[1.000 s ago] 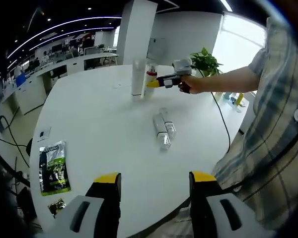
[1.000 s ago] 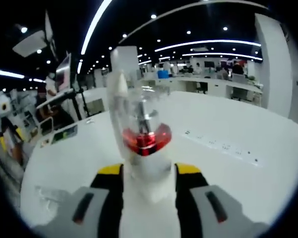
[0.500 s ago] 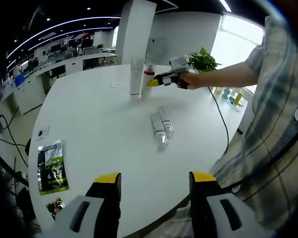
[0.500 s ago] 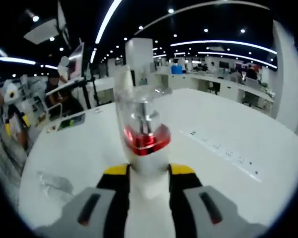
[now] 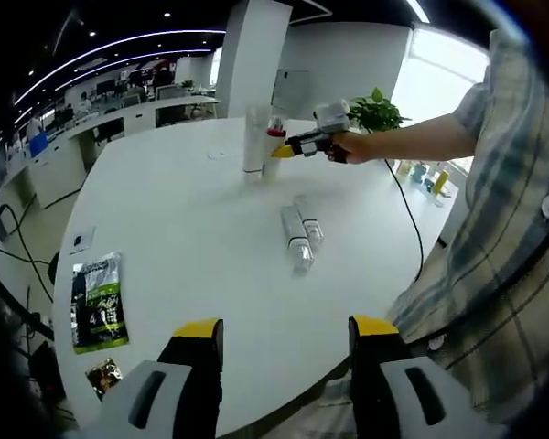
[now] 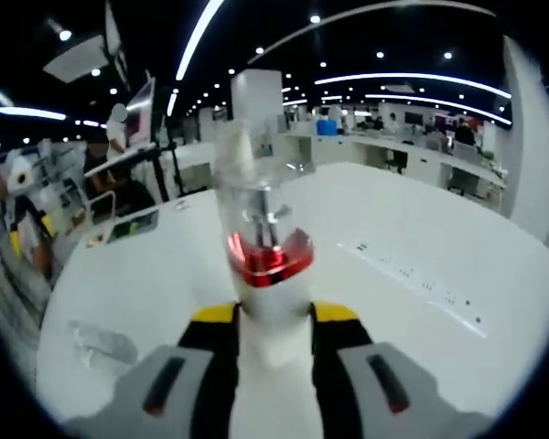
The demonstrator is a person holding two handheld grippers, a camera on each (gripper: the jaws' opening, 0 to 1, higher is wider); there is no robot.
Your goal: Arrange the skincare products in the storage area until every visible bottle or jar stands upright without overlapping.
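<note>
My right gripper (image 6: 273, 315) is shut on a white pump bottle (image 6: 267, 265) with a red collar and clear cap, held upright. In the left gripper view that right gripper (image 5: 288, 149) holds the bottle (image 5: 274, 144) at the far side of the round white table (image 5: 183, 229), right beside a tall pale bottle (image 5: 254, 137) that stands upright. The tall bottle (image 6: 256, 110) rises just behind the held one. Two clear bottles (image 5: 299, 236) lie side by side on their sides mid-table. My left gripper (image 5: 284, 343) hangs open over the near edge, holding nothing.
A green packet (image 5: 98, 302) and a small dark packet (image 5: 105, 375) lie at the table's near left. A person's arm and plaid shirt (image 5: 503, 229) fill the right side. A potted plant (image 5: 377, 114) stands beyond the table. A clear item (image 6: 101, 340) lies on the table to the left.
The red-collared bottle has gone from leaning to upright in my right gripper, whose jaws have drawn in tighter around it. The lying bottles and my left gripper have not moved.
</note>
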